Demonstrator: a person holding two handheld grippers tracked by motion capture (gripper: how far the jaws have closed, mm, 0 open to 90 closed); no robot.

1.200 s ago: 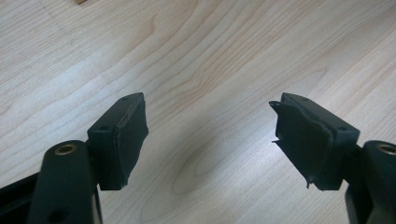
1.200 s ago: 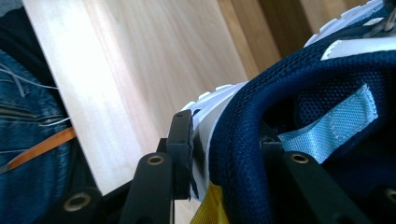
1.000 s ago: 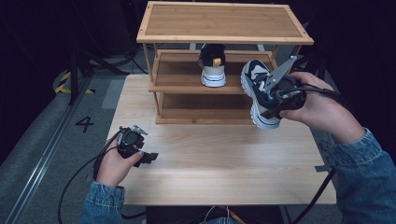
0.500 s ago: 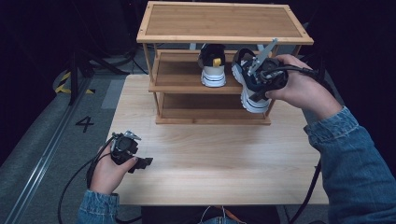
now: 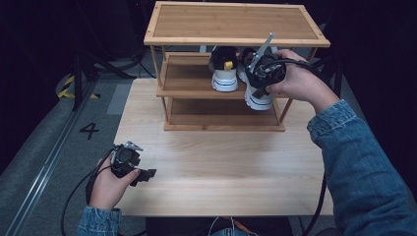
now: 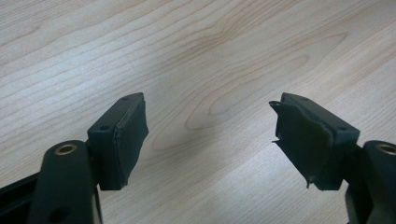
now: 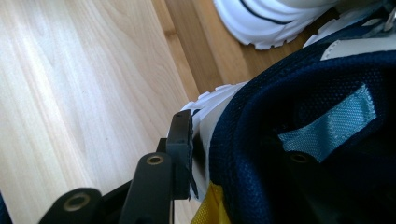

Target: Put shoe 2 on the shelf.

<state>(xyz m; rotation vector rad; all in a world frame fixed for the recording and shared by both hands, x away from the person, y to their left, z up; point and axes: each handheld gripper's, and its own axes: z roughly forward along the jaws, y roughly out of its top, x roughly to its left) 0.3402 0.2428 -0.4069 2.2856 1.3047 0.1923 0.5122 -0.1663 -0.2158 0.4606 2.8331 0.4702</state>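
At the frame's upper right, the right gripper (image 5: 258,78) clamps a navy sneaker (image 5: 255,96) half-on the middle shelf (image 5: 184,83); released early, it could tip off.

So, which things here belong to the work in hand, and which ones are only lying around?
Part of the work:
- held sneaker, clamped by the right gripper
- other sneaker, already on the middle shelf
- wooden shoe rack

Just there:
- left gripper, open, nothing between its jaws, over the table
- number 4 mark on the floor
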